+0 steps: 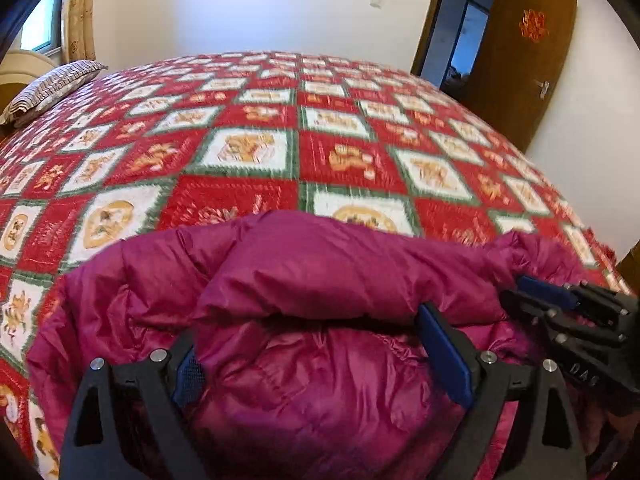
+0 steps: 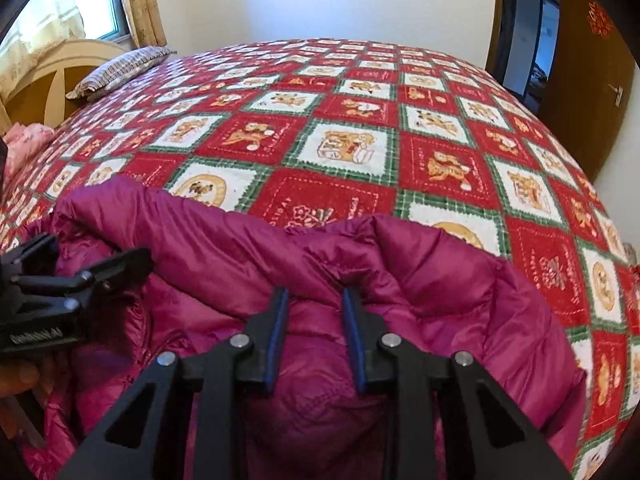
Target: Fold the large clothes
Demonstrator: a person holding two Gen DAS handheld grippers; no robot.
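A puffy magenta down jacket (image 1: 320, 280) lies bunched at the near edge of a red patchwork bedspread (image 1: 280, 132); the left gripper (image 1: 312, 344) spreads wide around a fat fold, grasp uncertain; the right gripper (image 2: 314, 308), just beside, pinches the jacket's rim between narrow jaws.

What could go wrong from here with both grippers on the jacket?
1. The right gripper pinches only a thin ridge of slick, puffy jacket; it may slip out on a lift.
2. The left gripper stands wide around a thick roll, pads seemingly not pressing, so its side may stay behind and the fold go lopsided.
3. The grippers sit close together, so they might bump when moved.
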